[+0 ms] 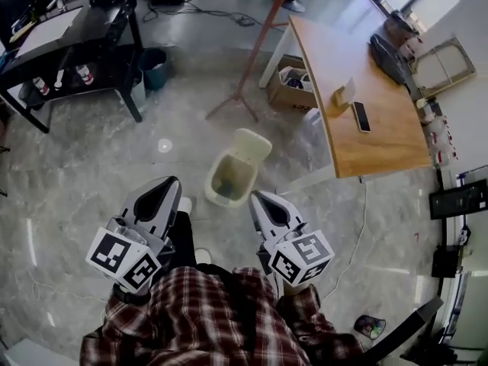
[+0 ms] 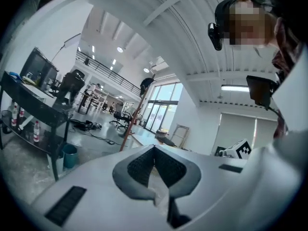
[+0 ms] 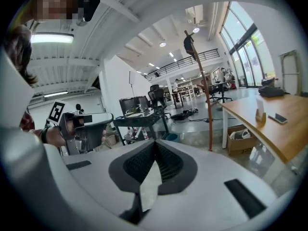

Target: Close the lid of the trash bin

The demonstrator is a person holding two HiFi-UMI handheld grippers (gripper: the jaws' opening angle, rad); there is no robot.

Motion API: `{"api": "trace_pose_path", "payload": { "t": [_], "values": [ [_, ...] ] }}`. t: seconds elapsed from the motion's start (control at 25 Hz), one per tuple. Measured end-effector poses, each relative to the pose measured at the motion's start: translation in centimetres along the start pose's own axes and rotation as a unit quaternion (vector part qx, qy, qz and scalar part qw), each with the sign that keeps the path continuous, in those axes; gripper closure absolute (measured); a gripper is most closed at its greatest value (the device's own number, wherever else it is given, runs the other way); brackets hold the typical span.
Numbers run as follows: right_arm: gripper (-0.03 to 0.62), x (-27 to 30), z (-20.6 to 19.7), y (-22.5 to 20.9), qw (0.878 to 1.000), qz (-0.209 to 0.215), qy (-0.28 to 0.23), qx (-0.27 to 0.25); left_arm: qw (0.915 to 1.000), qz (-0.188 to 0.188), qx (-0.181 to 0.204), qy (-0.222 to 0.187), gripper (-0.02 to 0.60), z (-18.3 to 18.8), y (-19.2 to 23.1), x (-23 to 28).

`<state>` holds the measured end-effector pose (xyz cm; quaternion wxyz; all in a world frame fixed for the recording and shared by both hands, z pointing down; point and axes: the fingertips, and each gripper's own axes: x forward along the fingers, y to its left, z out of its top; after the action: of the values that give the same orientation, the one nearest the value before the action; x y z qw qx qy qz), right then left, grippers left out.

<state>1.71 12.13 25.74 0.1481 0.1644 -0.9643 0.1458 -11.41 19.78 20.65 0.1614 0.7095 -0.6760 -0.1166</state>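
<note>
The cream trash bin (image 1: 229,178) stands on the grey floor just ahead of me. Its lid (image 1: 252,145) is tipped up and back, leaving the inside showing. My left gripper (image 1: 172,184) is held low to the bin's left, its jaws shut with nothing in them. Just to the bin's right, my right gripper (image 1: 258,198) is also shut and empty. Both tips are short of the bin and touch nothing. The left gripper view has the left gripper (image 2: 154,148) aimed over the room, and the right gripper view does the same for the right gripper (image 3: 155,143). Neither shows the bin.
A wooden desk (image 1: 358,97) with a phone (image 1: 361,117) stands at the right, with a cardboard box (image 1: 293,82) beneath it. A slanted wooden pole (image 1: 255,52) rises behind the bin. At the far left are a black table (image 1: 76,44) and a teal bucket (image 1: 156,67).
</note>
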Motion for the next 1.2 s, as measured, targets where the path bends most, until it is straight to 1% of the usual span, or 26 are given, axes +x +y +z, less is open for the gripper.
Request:
{"api": "trace_pose_path", "payload": {
  "t": [0.08, 0.16, 0.28, 0.44, 0.52, 0.6, 0.76, 0.96, 1.08, 1.2],
  "values": [
    [0.582, 1.2, 0.8, -2.3, 0.999, -0.034, -0.004, 0.006, 0.9993, -0.036, 0.001, 0.014, 0.569, 0.3, 0.8, 3.7],
    [0.582, 2.4, 1.9, -4.3, 0.998, -0.059, -0.009, 0.011, 0.9974, -0.067, 0.006, 0.025, 0.569, 1.0, 1.4, 7.2],
    [0.582, 4.7, 3.6, -7.1, 0.994, -0.101, -0.021, 0.020, 0.9923, -0.115, 0.017, 0.042, 0.569, 2.3, 2.8, 12.3],
    [0.582, 8.0, 5.0, -10.9, 0.986, -0.155, -0.031, 0.044, 0.9823, -0.169, 0.031, 0.076, 0.569, 3.1, 5.2, 18.2],
    [0.582, 8.8, 4.9, -12.5, 0.979, -0.190, -0.034, 0.060, 0.9742, -0.199, 0.033, 0.101, 0.569, 2.6, 5.9, 20.6],
    [0.582, 9.3, 4.3, -14.2, 0.973, -0.216, -0.028, 0.072, 0.9664, -0.222, 0.033, 0.125, 0.569, 1.7, 6.2, 22.8],
    [0.582, 9.8, 2.3, -17.5, 0.966, -0.241, 0.001, 0.092, 0.9539, -0.247, 0.029, 0.168, 0.569, -1.1, 5.9, 26.1],
    [0.582, 9.9, -1.2, -19.9, 0.960, -0.258, 0.041, 0.104, 0.9421, -0.262, 0.015, 0.209, 0.569, -5.4, 5.3, 27.6],
    [0.582, 9.8, -3.1, -21.2, 0.959, -0.255, 0.056, 0.114, 0.9406, -0.258, 0.011, 0.220, 0.569, -7.1, 4.9, 28.0],
    [0.582, 10.2, -4.5, -22.8, 0.960, -0.244, 0.073, 0.114, 0.9436, -0.243, 0.002, 0.224, 0.571, -8.4, 5.1, 28.6]
  ]
}}
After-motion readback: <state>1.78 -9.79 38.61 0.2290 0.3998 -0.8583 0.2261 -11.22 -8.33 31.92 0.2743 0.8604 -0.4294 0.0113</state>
